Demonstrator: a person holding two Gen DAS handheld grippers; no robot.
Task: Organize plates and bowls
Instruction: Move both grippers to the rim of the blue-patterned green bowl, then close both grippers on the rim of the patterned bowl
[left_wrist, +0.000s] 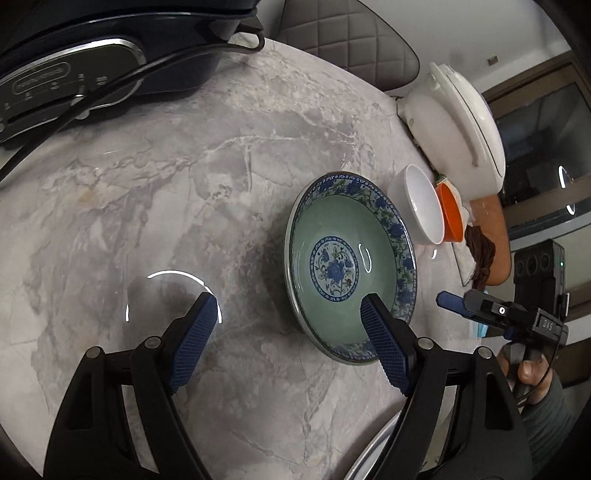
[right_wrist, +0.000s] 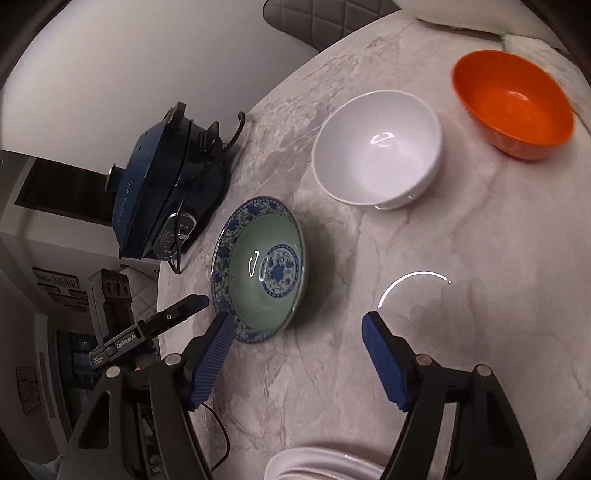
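Tabletop (left_wrist: 184, 184): grey marble, round edge.
Patterned bowl (left_wrist: 351, 266): green inside, blue flowered rim, upright on the tabletop, empty.
Left tongs (left_wrist: 286, 332): released, jaws wide apart, nothing between them; right pad overlaps the patterned bowl's near rim in the left view, left pad over bare tabletop. Contact with the rim cannot be told.
Right tongs (right_wrist: 295, 328): released, nothing gripped; left pad just beside the patterned bowl's near rim, right pad over bare tabletop.
White bowl (right_wrist: 376, 147): upright, beyond the patterned bowl, apart from it.
Orange bowl (right_wrist: 513, 103): near the white bowl, further right.
White plates (right_wrist: 321, 465): at the near edge, below the right tongs.
Dark blue cooker (right_wrist: 162, 192): left of the patterned bowl.
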